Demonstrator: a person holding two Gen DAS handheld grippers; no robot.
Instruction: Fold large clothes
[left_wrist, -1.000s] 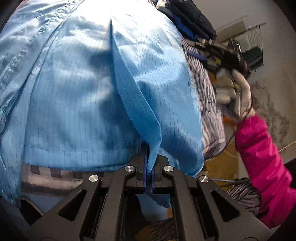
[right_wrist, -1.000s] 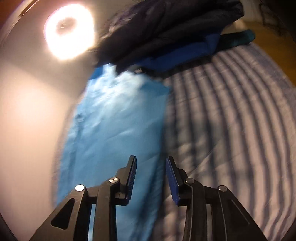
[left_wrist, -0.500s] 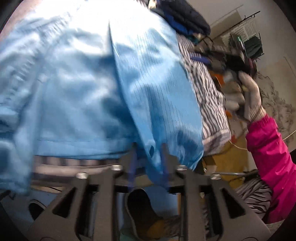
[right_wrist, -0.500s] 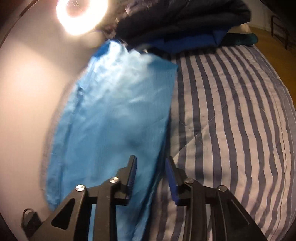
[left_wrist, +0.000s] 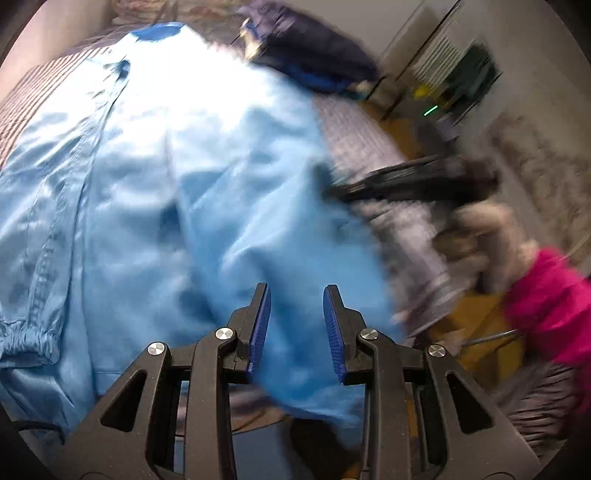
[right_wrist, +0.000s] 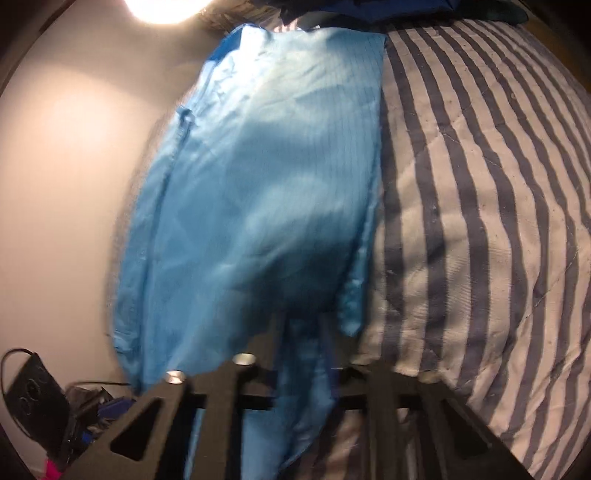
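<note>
A: Item 1, the light blue garment. Location?

B: Spread on the striped bed, long axis running toward 12 o'clock, one long edge near the wall side. An elastic cuff lies at 9 o'clock in the left wrist view. Its near hem hangs over the bed's edge.

A: Item 2, left tool?

B: Jaws wide, nothing between the blue pads; cloth lies beyond and below them.

A: Item 3, right tool?

B: At the near hem, about 6 o'clock in its own view. A strip of blue cloth drapes across its front (fingers hidden and blurred), so I cannot tell whether it grips.

A: Progress?

B: Judged early: garment laid out lengthwise, perhaps 1 long fold in; no compact stack. Crosswise folds remain. Dark clothes wait at 12 o'clock.
</note>
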